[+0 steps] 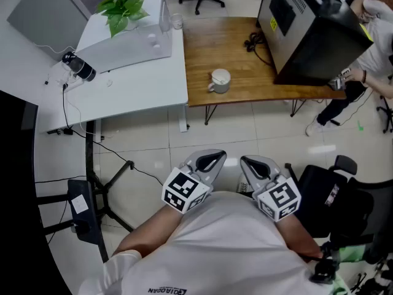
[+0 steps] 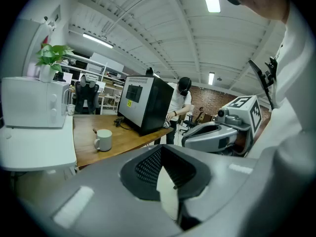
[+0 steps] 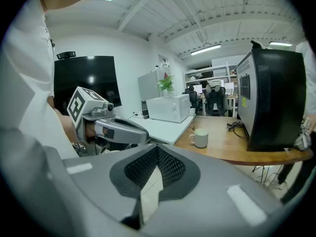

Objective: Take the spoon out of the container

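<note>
A white mug [image 1: 220,80] stands on the wooden table [image 1: 245,54], far ahead of both grippers; it also shows as the mug [image 2: 103,139] and the mug [image 3: 200,138] in the gripper views. A spoon handle [image 2: 94,131] sticks up out of it, seen again as the spoon [image 3: 195,129]. My left gripper [image 1: 209,163] and right gripper [image 1: 255,165] are held close to my chest over the tiled floor, side by side. Both are shut with nothing between the jaws, as the left gripper [image 2: 160,149] and right gripper [image 3: 158,149] show in their own views.
A large black box [image 1: 307,29] and a cable [image 1: 253,42] sit on the wooden table to the right of the mug. A white table [image 1: 123,85] with a microwave [image 1: 132,42] and a plant [image 1: 123,8] adjoins it. A person [image 1: 374,48] stands at right. A black chair [image 1: 334,195] and a stand [image 1: 92,195] flank me.
</note>
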`<state>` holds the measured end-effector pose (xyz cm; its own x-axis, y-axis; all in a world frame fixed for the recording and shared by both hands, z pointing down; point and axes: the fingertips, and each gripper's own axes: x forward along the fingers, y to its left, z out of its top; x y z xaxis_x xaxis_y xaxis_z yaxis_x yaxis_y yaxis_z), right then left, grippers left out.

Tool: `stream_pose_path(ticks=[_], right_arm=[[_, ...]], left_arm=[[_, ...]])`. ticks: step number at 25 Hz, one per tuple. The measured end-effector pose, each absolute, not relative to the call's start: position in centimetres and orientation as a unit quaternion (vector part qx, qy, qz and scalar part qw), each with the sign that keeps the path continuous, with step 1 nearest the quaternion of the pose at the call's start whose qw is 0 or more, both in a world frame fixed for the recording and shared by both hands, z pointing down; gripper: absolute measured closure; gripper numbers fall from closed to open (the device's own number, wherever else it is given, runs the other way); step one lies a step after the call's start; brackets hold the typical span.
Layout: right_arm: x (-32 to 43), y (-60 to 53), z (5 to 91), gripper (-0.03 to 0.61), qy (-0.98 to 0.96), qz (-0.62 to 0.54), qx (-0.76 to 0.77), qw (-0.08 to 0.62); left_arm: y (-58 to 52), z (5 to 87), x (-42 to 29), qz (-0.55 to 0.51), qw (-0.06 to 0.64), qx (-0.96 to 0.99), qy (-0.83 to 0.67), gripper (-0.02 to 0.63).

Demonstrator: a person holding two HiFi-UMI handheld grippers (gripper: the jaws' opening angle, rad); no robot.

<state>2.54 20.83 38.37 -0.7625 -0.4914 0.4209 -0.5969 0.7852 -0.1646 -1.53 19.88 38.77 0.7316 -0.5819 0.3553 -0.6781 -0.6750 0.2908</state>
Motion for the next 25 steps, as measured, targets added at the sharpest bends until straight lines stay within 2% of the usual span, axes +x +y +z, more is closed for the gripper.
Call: stream_pose_path(ticks=[14, 25], right_arm=[[-1.5, 21.6, 38.1, 0.572, -0.921, 0.139, 0.308, 0.195], [-2.6, 17.0, 38.6, 0.572, -0.929, 0.129, 0.276, 0.211]], left_arm=[[20.9, 39.1, -5.5, 0.116, 0.203, 0.918, -0.321, 0.609], [16.5, 39.9, -6.4, 0.108, 0.215, 0.909, -0.341, 0.609]])
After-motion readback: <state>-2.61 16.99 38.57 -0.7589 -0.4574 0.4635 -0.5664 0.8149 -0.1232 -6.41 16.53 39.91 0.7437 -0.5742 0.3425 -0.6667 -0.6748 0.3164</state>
